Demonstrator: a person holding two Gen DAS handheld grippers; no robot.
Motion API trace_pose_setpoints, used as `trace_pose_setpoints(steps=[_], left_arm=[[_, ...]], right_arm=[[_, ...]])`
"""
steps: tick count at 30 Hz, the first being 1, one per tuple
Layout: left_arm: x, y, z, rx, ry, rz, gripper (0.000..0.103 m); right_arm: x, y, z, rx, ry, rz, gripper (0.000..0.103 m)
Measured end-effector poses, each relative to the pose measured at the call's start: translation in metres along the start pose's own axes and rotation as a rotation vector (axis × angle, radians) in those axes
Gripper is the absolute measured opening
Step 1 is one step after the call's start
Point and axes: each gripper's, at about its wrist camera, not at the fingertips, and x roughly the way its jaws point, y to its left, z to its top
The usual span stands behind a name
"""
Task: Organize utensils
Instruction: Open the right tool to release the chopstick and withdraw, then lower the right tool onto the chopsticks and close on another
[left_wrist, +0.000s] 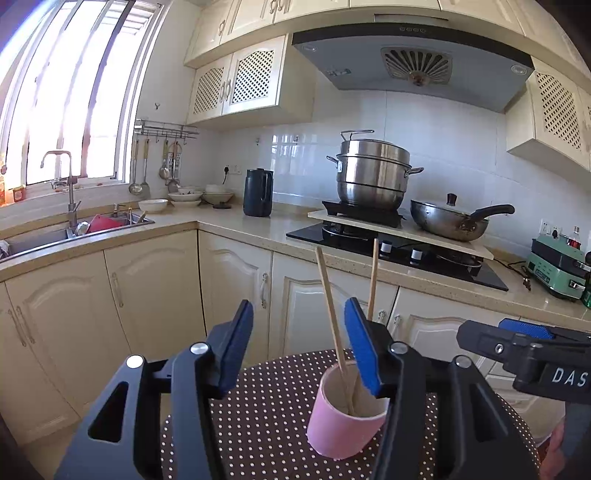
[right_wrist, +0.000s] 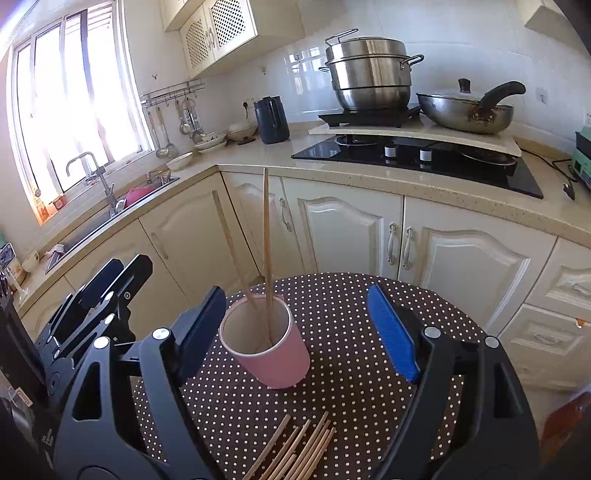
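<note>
pink cup (right_wrist: 271, 350): two chopsticks (right_wrist: 266, 251) inside; loose chopsticks (right_wrist: 299, 448) in front remain. my left gripper (left_wrist: 299, 345) and right gripper (right_wrist: 295, 332) gape, empty.

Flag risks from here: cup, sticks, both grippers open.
1. The pink cup looks light and holds two tall leaning chopsticks; a nudge from the left gripper flanking it could tip it.
2. The loose chopsticks lie near the table edge; the right gripper could roll them off.

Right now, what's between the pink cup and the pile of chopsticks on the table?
Nothing but bare dotted tablecloth. The right wrist view shows the pink cup standing apart from the loose chopsticks, with only cloth between them.
</note>
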Motion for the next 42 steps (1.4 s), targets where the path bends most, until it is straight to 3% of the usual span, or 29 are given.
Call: trace_pose_setpoints(steps=[11, 27, 42], left_arm=[[-0.020, 0.001, -0.027, -0.005, 0.054, -0.030, 0.052], [-0.053, 0.002, -0.071, 0.029, 0.157, -0.072, 0.052], [-0.043, 0.010, -0.119, 0.068, 0.363, -0.155, 0.054]], right_arm=[[-0.013, 0.005, -0.027, 0.001, 0.051, -0.015, 0.088], [-0.035, -0.013, -0.088, 0.058, 0.161, -0.051, 0.088], [0.007, -0.020, -0.168, 0.051, 0.415, -0.141, 0.089]])
